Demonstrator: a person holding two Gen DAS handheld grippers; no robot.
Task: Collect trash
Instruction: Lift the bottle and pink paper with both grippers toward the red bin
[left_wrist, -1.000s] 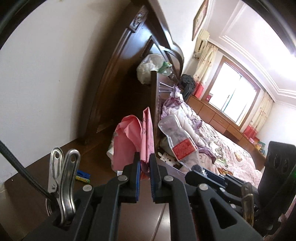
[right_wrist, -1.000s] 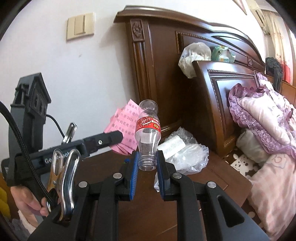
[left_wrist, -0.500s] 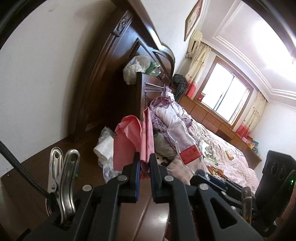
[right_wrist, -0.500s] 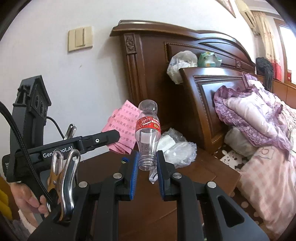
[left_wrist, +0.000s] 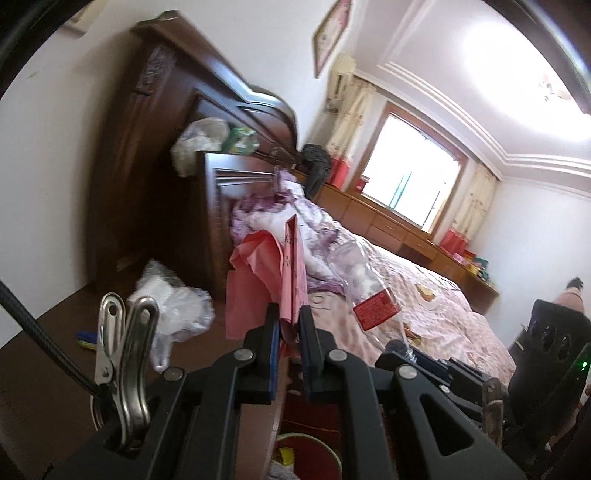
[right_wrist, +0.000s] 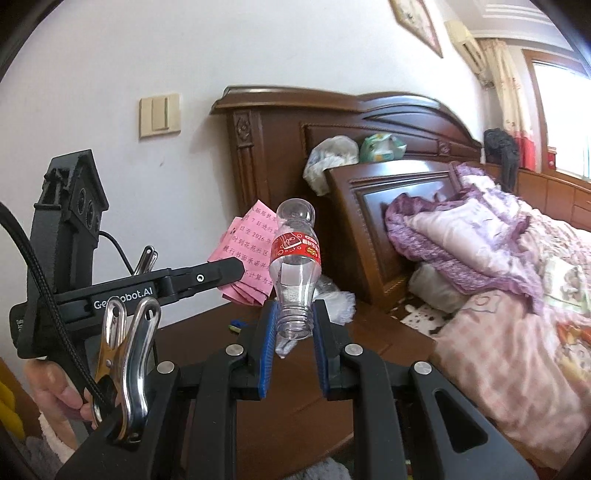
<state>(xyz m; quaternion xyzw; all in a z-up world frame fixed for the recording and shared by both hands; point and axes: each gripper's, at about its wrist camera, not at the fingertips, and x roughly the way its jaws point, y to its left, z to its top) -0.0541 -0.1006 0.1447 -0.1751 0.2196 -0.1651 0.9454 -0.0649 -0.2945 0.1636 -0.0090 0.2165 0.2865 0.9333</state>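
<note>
My left gripper (left_wrist: 289, 325) is shut on a folded pink paper (left_wrist: 291, 266) that stands up between its blue pads, above the nightstand's edge. The same pink paper (right_wrist: 243, 254) shows in the right wrist view, held by the left gripper (right_wrist: 236, 271) at the left. My right gripper (right_wrist: 293, 325) is shut on the neck of an empty clear plastic bottle (right_wrist: 295, 258) with a red label, held neck down. That bottle (left_wrist: 365, 288) also appears to the right in the left wrist view. A trash bin's rim (left_wrist: 306, 439) shows below the left fingers.
A crumpled clear plastic bag (left_wrist: 173, 306) and a small blue and yellow item (left_wrist: 86, 338) lie on the dark wooden nightstand (right_wrist: 295, 398). A tall wooden headboard (right_wrist: 280, 155) with a bag on its ledge stands behind. The bed with pink and purple bedding (right_wrist: 517, 295) fills the right.
Both grippers have moved together away from the headboard and a little up, still holding the paper and the bottle. The bin's rim has come into view below the left gripper.
</note>
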